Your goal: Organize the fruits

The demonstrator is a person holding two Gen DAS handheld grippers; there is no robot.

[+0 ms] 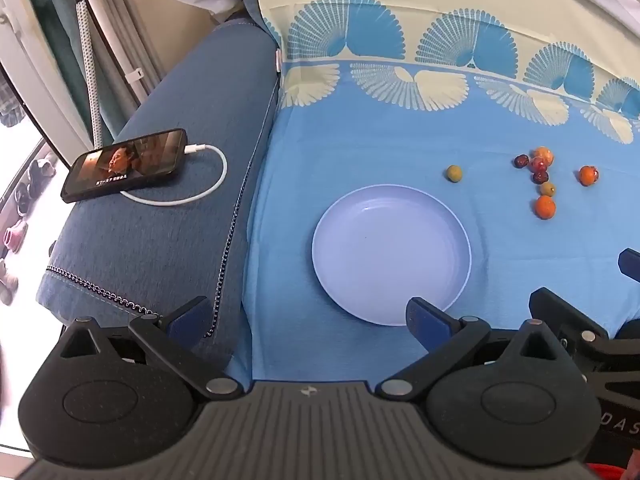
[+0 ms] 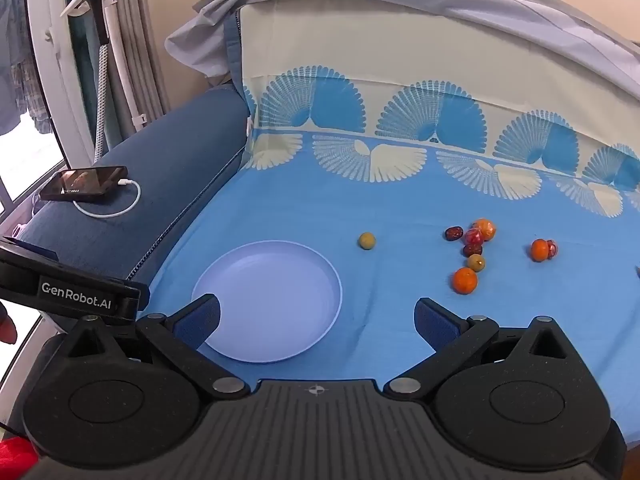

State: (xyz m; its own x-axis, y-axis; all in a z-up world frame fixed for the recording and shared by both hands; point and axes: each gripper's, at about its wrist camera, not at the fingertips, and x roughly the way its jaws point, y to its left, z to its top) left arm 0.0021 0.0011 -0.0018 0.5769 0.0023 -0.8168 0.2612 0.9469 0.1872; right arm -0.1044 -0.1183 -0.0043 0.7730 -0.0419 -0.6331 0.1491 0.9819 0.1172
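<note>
An empty pale blue plate (image 1: pixel 391 256) (image 2: pixel 267 300) lies on the blue patterned cloth. Several small fruits lie beyond it to the right: a lone green one (image 1: pixel 455 173) (image 2: pixel 366 240), an orange one (image 1: pixel 545 207) (image 2: pixel 465 280), a cluster of red, dark and orange ones (image 1: pixel 536 164) (image 2: pixel 474 236), and an orange one with a red one farther right (image 1: pixel 588 175) (image 2: pixel 540 249). My left gripper (image 1: pixel 308 320) is open and empty, at the plate's near edge. My right gripper (image 2: pixel 316 320) is open and empty, just right of the plate's near edge.
A phone (image 1: pixel 126 164) (image 2: pixel 84 182) with a white charging cable lies on the dark blue sofa arm (image 1: pixel 168 224) at left. The cloth rises up a backrest behind the fruits. The other gripper's body shows at the edge of each view (image 1: pixel 580 328) (image 2: pixel 72 292).
</note>
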